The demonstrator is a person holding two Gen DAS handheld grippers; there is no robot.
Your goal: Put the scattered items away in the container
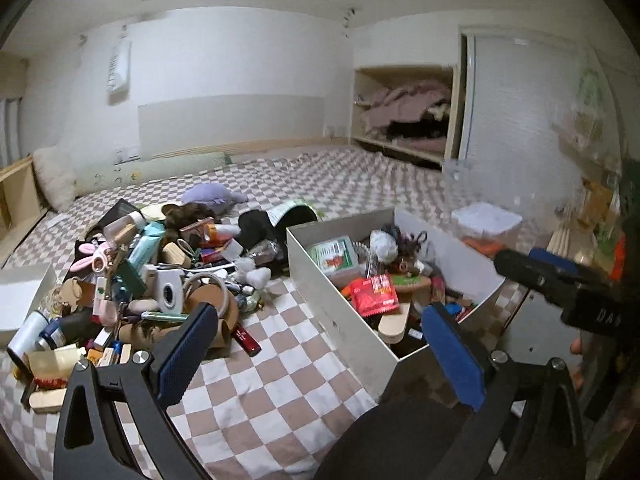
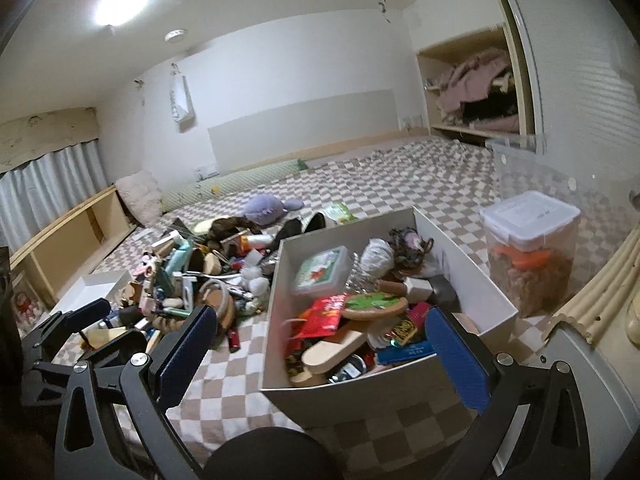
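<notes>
A checkered blanket point(image 1: 280, 360) in brown and white covers the whole floor, reaching back to the far wall and an open closet point(image 1: 404, 112) stuffed with pink bedding. On it, right of centre, stands the white box point(image 1: 344, 320) that serves as the container, already well filled: a green-lidded case point(image 2: 318, 270), a red packet point(image 1: 374, 294), a round green-topped brush point(image 2: 376, 306), a wooden paddle point(image 2: 334, 350) and a white wad point(image 2: 376, 258) lie heaped inside. Left of the box, just beside it, sprawls the pile of scattered items point(image 1: 152, 280), with a white gadget point(image 1: 170, 292), pink scissors point(image 1: 100, 258), a tan hoop point(image 1: 212, 300) and a red tube point(image 1: 246, 338) at its near edge. A purple plush point(image 1: 212, 196) lies apart, farther back. A clear lidded tub point(image 2: 528, 252) with brown contents stands right of the box. The left gripper point(image 1: 320, 344) hangs with its jaws wide and nothing between them, above the blanket between pile and box. The right gripper point(image 2: 320, 344) is likewise spread wide and empty, over the near end of the box.
</notes>
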